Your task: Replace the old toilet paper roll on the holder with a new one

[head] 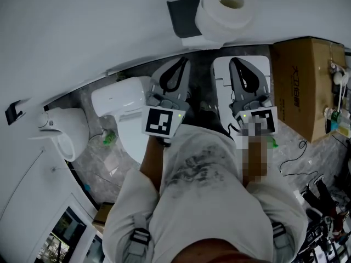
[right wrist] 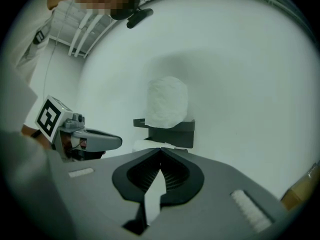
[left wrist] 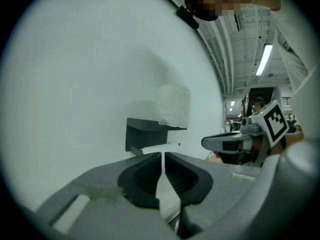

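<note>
A full white toilet paper roll stands upright on top of a dark wall holder. The left gripper view shows the roll on the holder's shelf, with a thin white strip of paper just under it. My left gripper and right gripper sit side by side below the holder, aimed at the wall. Both are shut with nothing between the jaws. In the right gripper view the roll and holder lie straight ahead, a short way off.
A white toilet stands below left and a second white fixture is further left. A cardboard box sits at the right, with cables and small items on the floor beside it. The white wall fills the top of the head view.
</note>
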The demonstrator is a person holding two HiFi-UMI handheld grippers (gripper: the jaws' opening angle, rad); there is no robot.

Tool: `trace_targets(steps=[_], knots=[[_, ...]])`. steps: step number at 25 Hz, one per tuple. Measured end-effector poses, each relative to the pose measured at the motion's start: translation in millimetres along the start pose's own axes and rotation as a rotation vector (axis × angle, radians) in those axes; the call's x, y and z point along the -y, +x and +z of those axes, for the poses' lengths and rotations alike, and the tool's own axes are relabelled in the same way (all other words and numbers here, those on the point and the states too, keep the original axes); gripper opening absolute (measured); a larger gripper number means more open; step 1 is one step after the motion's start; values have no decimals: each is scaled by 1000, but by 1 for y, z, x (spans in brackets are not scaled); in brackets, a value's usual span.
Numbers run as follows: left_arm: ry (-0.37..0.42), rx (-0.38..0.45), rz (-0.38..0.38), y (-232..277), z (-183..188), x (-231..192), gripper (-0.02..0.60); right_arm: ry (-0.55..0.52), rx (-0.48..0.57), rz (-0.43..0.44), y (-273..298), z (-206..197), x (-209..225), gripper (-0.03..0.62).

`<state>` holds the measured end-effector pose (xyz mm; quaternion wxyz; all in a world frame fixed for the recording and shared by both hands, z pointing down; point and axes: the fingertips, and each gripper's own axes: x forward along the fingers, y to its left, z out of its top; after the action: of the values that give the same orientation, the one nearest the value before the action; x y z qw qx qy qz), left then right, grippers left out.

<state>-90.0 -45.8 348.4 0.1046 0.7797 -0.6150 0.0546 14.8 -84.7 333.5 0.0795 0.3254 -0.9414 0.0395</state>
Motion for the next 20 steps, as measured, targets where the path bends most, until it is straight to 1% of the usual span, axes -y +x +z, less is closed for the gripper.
trace_targets(steps=[5,10,15,20], knots=[[-2,-5,1,11,-7,-7,32,-8,-14,-5,9,-10,9,2],[4,-5,-3,17,-12,-14,74,-12,-21,-12,16,-17,12,2],[10,-17,-28,26,-18,-17,118,-15,-24,-23,25,-19,16,3],[22,-10,-54,35,-19,-18,163,-25,-16,-47,35,-22,24,2]])
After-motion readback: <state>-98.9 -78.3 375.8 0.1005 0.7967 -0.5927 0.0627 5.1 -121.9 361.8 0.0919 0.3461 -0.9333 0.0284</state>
